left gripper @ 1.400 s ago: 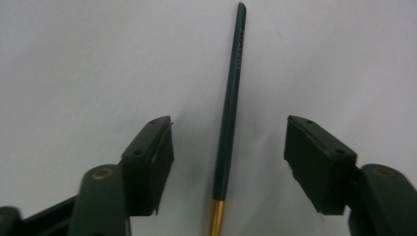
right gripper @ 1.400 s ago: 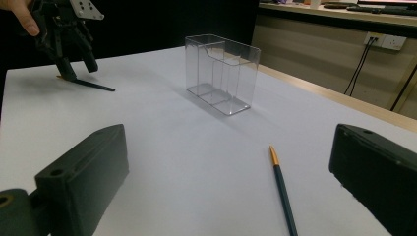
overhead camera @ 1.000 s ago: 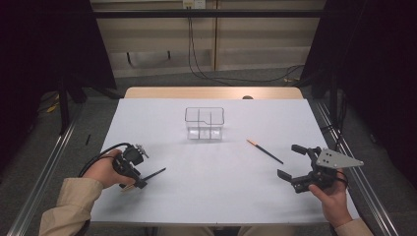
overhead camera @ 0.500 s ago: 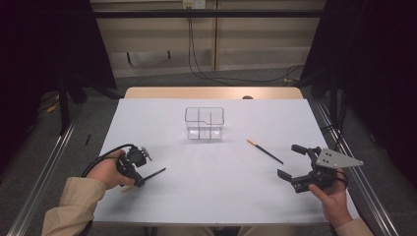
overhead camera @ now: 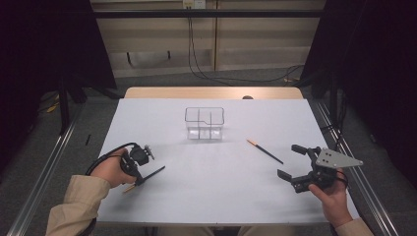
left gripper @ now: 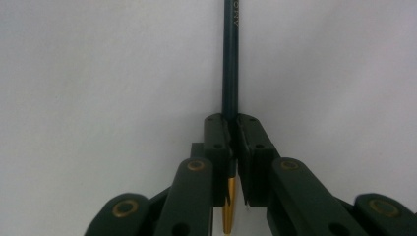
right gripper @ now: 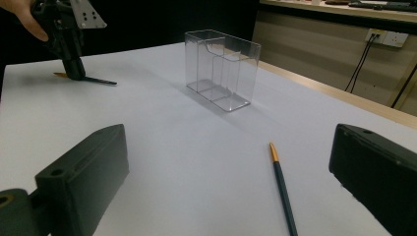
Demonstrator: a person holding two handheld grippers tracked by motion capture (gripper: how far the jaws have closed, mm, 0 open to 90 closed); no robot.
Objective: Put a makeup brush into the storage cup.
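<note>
Pencils are the things being handled, two dark ones with gold ends, and a clear organizer [overhead camera: 204, 123] is standing empty toward the far middle of the desk [overhead camera: 216, 196]. The left tool [overhead camera: 139, 169] is pinching the first pencil [left gripper: 229, 59] near its gold end, its jaws having just been closing onto the shaft; in the left gripper view the pads are pressing on it from both sides, with the long dark part running out ahead. In the high view that pencil is lying low at the near left, and whether it is already lifting off the paper cannot be told. The second pencil [overhead camera: 265, 151] is lying untouched on the desk right of the organizer, between it and the right tool [overhead camera: 292, 162], whose jaws are standing spread wide with nothing between them. Judging from this, the work is only beginning: one grip is being secured, nothing is sitting in the organizer's compartments, and carrying both pencils over and dropping them in is probably what is remaining.
</note>
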